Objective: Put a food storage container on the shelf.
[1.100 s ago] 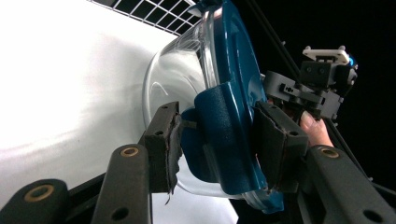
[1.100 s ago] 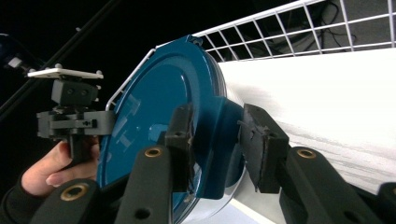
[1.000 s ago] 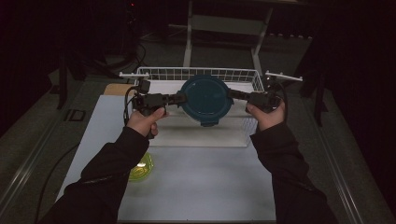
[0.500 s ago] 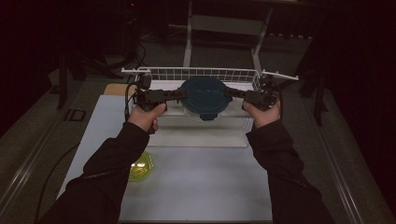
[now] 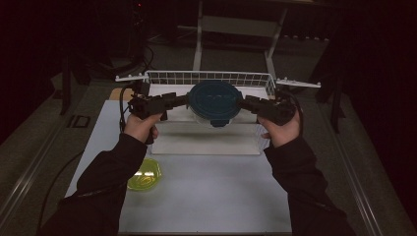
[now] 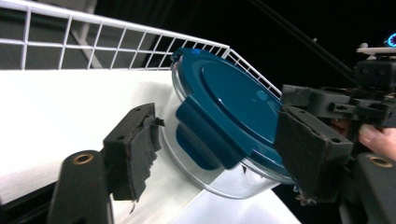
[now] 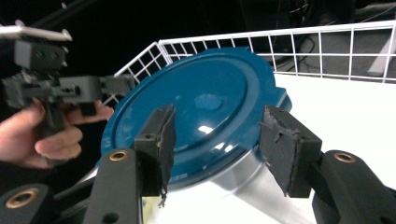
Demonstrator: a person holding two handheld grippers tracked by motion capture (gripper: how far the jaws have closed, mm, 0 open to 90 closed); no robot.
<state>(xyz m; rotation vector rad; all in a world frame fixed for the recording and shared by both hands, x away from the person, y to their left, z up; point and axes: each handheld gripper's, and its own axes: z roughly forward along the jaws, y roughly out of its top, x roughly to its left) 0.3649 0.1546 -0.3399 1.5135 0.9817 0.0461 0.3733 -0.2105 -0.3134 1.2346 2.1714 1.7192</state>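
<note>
We see the left gripper (image 5: 183,101) with its jaws apart, having just been opening; in the left gripper view its pads (image 6: 140,149) stand clear on either side of a clip on the blue lid, pressing on nothing. The right gripper (image 5: 244,103) matches it at the other side: its jaws have just been opening too, and in the right gripper view its pads (image 7: 163,135) flank the lid's near rim with a gap on each side. Between the two grippers we find the container (image 5: 214,104), a round glass bowl under a blue clip-on lid, resting inside the white wire basket (image 5: 206,77) on its pale floor. Nearer the person, by the left sleeve, a yellow-green lid (image 5: 144,174) lies on the table (image 5: 211,191).
</note>
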